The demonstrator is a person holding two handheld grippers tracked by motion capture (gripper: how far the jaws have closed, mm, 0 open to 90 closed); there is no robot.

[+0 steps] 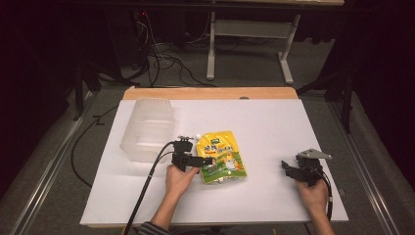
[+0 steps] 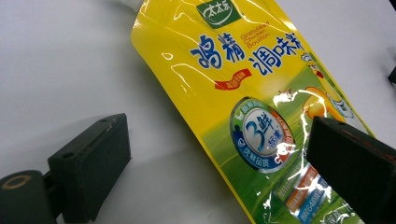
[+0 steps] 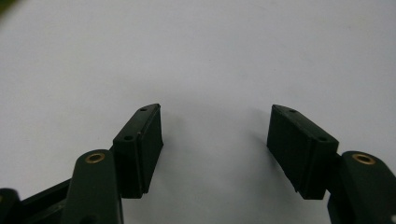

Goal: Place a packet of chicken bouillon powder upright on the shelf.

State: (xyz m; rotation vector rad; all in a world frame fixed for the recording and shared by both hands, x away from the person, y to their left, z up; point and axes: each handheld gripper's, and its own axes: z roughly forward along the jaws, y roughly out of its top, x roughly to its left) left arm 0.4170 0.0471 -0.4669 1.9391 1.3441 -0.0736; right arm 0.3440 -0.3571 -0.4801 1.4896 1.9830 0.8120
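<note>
**Left jaws straddle pouch edge; right jaws apart over bare worktop**

At far left on the white worktop (image 1: 274,122) stands a translucent plastic container (image 1: 148,128), its contents hard to make out. Just right of it, the left gripper (image 1: 205,160) has its jaws spread wide: one over bare surface, the other over the lower part of the yellow seasoning pouch (image 1: 221,156); contact cannot be judged. The pouch lies flat near centre, its bottom edge cut off in the left gripper view. Well to the right, the right gripper (image 1: 286,167) is held with jaws apart, gripping nothing.
</note>
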